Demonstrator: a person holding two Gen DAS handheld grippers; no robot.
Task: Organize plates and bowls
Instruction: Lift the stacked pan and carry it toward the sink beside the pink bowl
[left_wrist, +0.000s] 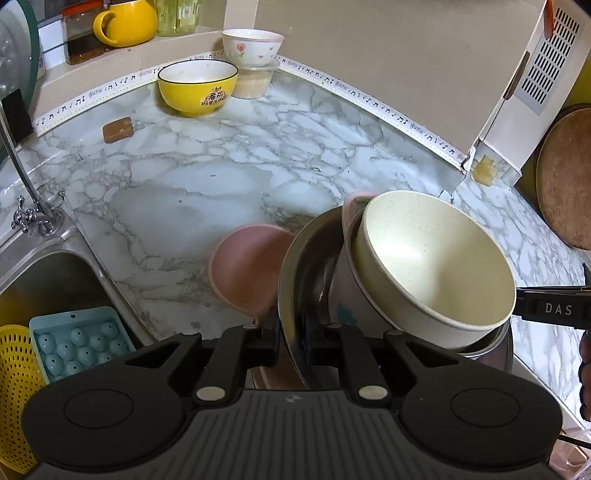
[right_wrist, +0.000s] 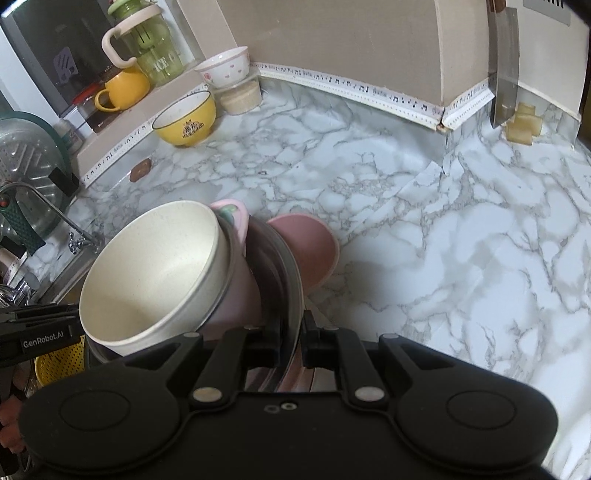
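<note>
While both grippers pinch opposite edges of a steel basin (left_wrist: 295, 258), a nested stack rides tilted above the marble counter (left_wrist: 221, 166): a cream bowl (left_wrist: 432, 266) sits inside a pale pink-rimmed bowl (left_wrist: 347, 206), which lies in the basin, with a pink dish (left_wrist: 247, 266) showing just beyond and below. The left gripper (left_wrist: 291, 343) is clamped on the basin's thin rim, jaws nearly together; the right gripper (right_wrist: 291, 339) is clamped the same way on the far side of that rim. Judged from the frames, the load is fairly heavy and awkward: smooth metal offers little purchase to narrow pads, and the loose bowls inside could slide or knock together if the basin tips further. The bowls look hard and chippable, so the stack wants a level, gentle set-down. Holding at two opposite rim points seems the sound choice. A yellow bowl (left_wrist: 197, 88) and a floral bowl (left_wrist: 253, 46) wait by the back wall.
</note>
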